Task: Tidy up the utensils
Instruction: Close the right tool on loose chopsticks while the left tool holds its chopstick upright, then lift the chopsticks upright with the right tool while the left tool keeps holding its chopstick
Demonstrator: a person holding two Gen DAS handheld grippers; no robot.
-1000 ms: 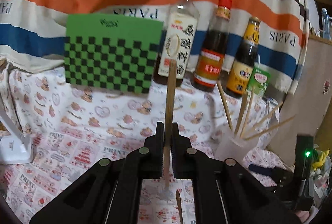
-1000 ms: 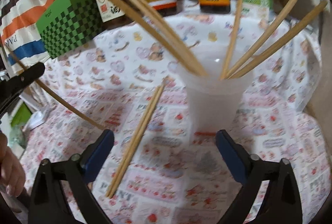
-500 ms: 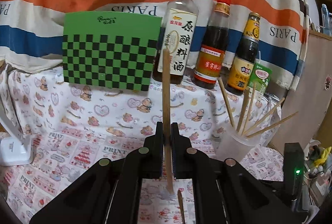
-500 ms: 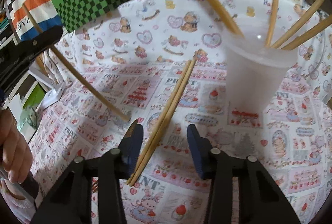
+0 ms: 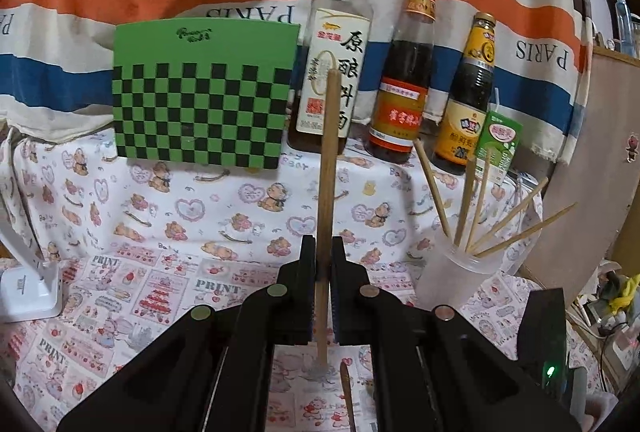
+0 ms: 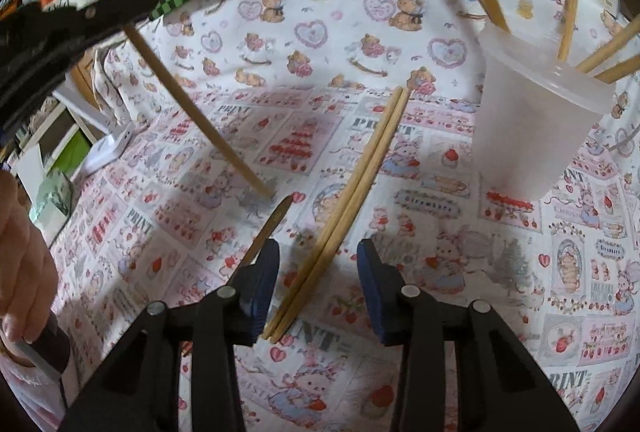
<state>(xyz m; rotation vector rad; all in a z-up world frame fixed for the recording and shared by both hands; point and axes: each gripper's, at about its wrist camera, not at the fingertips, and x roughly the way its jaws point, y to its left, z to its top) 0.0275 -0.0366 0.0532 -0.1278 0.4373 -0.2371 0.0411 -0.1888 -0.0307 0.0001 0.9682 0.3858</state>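
My left gripper (image 5: 323, 244) is shut on a wooden chopstick (image 5: 329, 168) that stands nearly upright. In the right wrist view that chopstick (image 6: 180, 100) slants down from the left gripper (image 6: 80, 20), and its lower tip rests on the tablecloth. Two pale chopsticks (image 6: 360, 176) lie side by side on the cloth. My right gripper (image 6: 318, 252) points down over their near end with its jaws narrowed on either side, and a gap shows on both sides. A darker chopstick tip (image 6: 280, 210) sticks out beside its left finger. A translucent cup (image 6: 532, 128) (image 5: 456, 272) holds several chopsticks.
Along the back stand a green checkered box (image 5: 200, 92), three sauce bottles (image 5: 404, 80) and a small green carton (image 5: 500, 144), in front of a striped cloth. A white device (image 5: 28, 288) sits at the left edge. A hand (image 6: 20, 252) shows at the far left.
My right gripper has dropped and swung left from the cup to the pair of lying chopsticks, and its jaws have narrowed around them. The left gripper has kept still with its chopstick.
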